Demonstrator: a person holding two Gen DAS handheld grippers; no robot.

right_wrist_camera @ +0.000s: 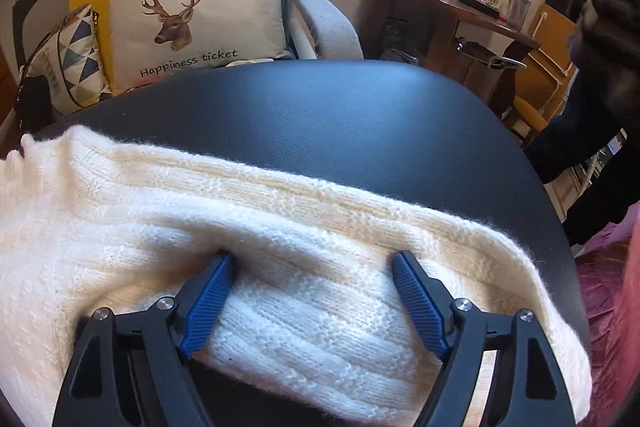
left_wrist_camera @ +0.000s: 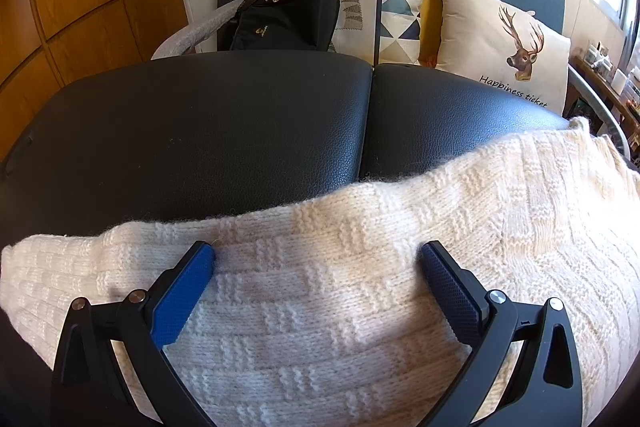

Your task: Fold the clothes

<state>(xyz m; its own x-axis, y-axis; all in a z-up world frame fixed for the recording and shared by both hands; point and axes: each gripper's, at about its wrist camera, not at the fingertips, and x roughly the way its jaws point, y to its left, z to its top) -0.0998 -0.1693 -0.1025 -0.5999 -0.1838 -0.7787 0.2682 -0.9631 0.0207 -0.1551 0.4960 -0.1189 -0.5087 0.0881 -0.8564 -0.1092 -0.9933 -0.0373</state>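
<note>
Clearly both the left gripper [left_wrist_camera: 318,259] and right gripper [right_wrist_camera: 312,267] gape, clasping nothing; the cream sweater [left_wrist_camera: 360,267] overhangs the counter [right_wrist_camera: 360,131] at four o'clock and may slide off.

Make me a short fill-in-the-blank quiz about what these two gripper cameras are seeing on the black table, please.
1. The cream knitted sweater lies on a black ____.
2. The cushion behind the table shows the head of a ____.
3. The jaws of the left gripper and the right gripper stand ____ over the knit.
4. Next to the triangle-patterned cushion sits a black ____.

Missing words: table; deer; open; bag
</note>
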